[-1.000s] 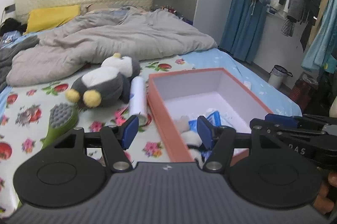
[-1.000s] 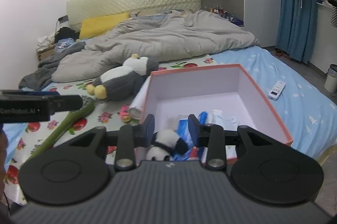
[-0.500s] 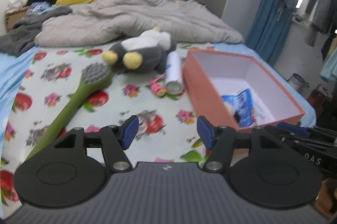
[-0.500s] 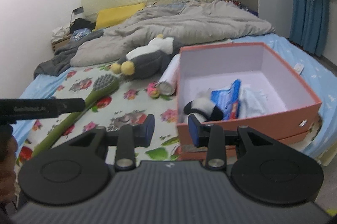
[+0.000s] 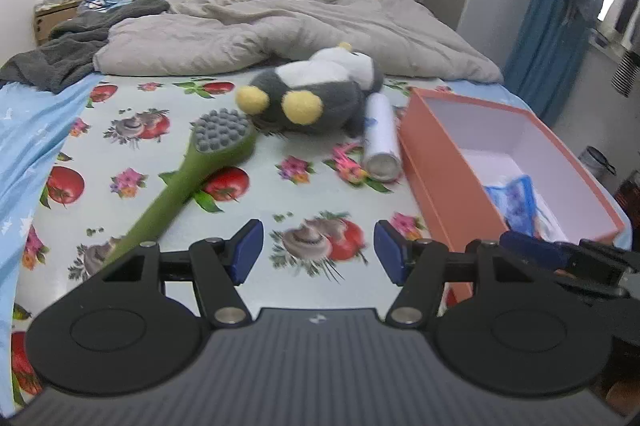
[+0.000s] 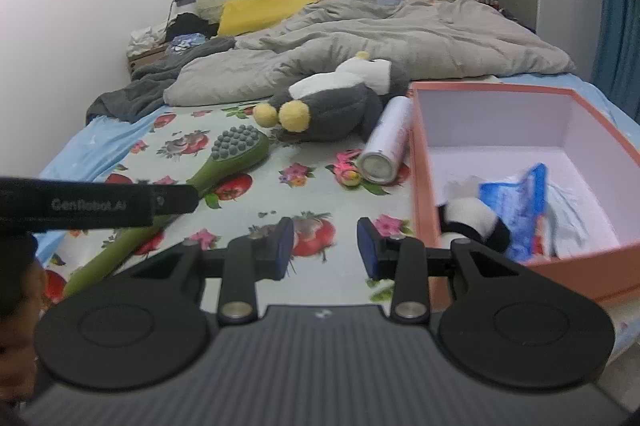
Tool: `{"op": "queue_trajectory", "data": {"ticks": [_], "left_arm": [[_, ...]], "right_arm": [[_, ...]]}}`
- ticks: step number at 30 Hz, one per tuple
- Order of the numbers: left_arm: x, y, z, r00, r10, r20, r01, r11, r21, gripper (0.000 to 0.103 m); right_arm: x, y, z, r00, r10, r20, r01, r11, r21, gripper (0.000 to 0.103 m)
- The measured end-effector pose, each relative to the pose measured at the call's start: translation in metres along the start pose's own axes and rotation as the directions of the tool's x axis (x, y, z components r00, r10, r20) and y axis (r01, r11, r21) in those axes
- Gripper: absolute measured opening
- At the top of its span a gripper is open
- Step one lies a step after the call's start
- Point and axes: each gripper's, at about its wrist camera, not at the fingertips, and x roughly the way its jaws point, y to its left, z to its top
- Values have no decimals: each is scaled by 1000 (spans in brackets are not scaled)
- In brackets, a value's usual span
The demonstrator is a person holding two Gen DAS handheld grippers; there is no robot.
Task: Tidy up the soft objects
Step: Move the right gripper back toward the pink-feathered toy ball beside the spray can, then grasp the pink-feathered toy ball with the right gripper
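Since both sets of fingers stand apart and empty, left gripper point(image 5: 318, 252) wider than the right gripper point(image 6: 325, 246), the penguin point(image 5: 316, 95) lies untaken on the bed point(image 5: 132, 153) beside the box point(image 5: 452, 185). It looks light and squashy; pinch its belly. Both grippers tilt down over the sheet.

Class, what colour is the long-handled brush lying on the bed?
Green, with a grey bristle pad; the brush shows best in the left wrist view.
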Motion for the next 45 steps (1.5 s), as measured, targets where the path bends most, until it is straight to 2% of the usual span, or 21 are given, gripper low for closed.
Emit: {"op": "queue_trajectory", "data": {"ticks": [9,12,18,25,35,41,45], "left_arm": [[55,40,14,998,57,-16,-58,996,-71,69],[74,55,15,997,74,-27,-76,992,-101,69],[106,73,15,996,79,-52,-84,991,-106,69],[129,76,15,994,94,-60,-99,992,-81,69],[140,77,13,993,95,-74,-100,993,-66,69],[142,73,8,993,82,-90,-89,993,-72,69],[143,67,3,992,76,-98,-82,995,-63,69]], "right_arm": [[75,9,10,999,-26,-26,25,999,-21,38],[106,6,8,998,-32,-52,33,999,7,38],[162,-2,4,994,-68,-88,72,996,46,38],[212,-8,8,991,-109,-80,115,991,71,38],[250,-18,11,982,-170,-83,178,980,94,38],[257,-20,12,990,-120,-75,129,984,126,37],[261,-19,13,989,-127,-73,136,983,127,37]]}}
